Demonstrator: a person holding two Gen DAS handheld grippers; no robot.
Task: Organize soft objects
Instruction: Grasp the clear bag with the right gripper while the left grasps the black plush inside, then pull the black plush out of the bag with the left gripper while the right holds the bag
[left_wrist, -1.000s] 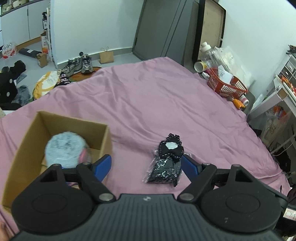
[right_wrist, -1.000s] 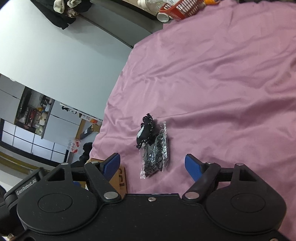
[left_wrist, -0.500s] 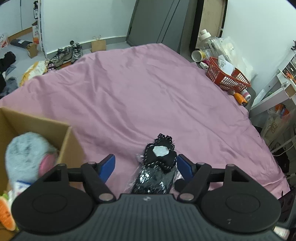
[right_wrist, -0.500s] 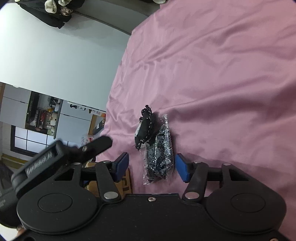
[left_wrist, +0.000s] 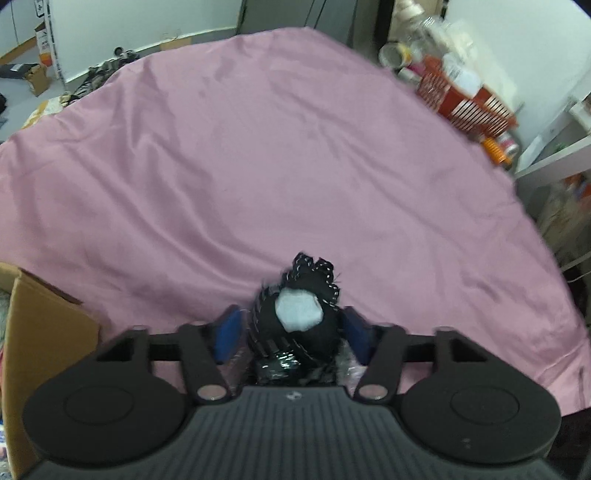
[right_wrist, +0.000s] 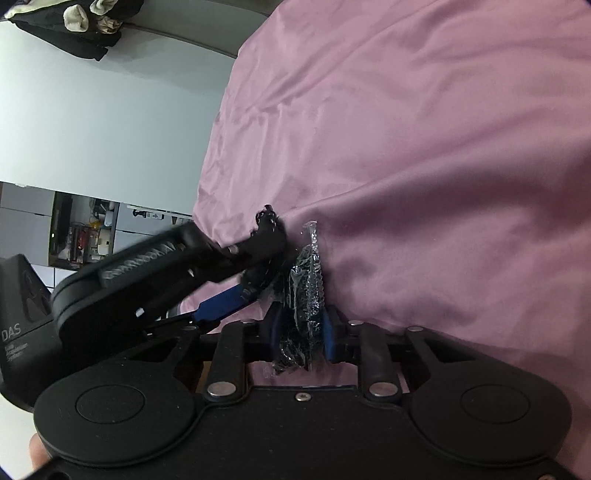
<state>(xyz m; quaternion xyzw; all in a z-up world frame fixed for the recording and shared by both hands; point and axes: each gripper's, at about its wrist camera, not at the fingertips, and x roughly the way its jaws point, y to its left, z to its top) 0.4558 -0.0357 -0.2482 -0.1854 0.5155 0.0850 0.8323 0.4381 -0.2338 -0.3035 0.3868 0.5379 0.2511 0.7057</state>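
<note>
A: Left wrist view: the left gripper (left_wrist: 293, 332) brackets the black soft toy (left_wrist: 297, 319) on the pink sheet (left_wrist: 258, 166), pads beside it; clamped or not, I cannot tell

B: Meanwhile the right gripper (right_wrist: 299, 326) pinches its plastic wrap (right_wrist: 308, 273)

A: Pulling apart could tear the wrap, or it slips free short of the cardboard box (left_wrist: 40, 347)

Both wrist views close, sharing pink bedsheet (left_wrist: 295, 166) (low).
</note>
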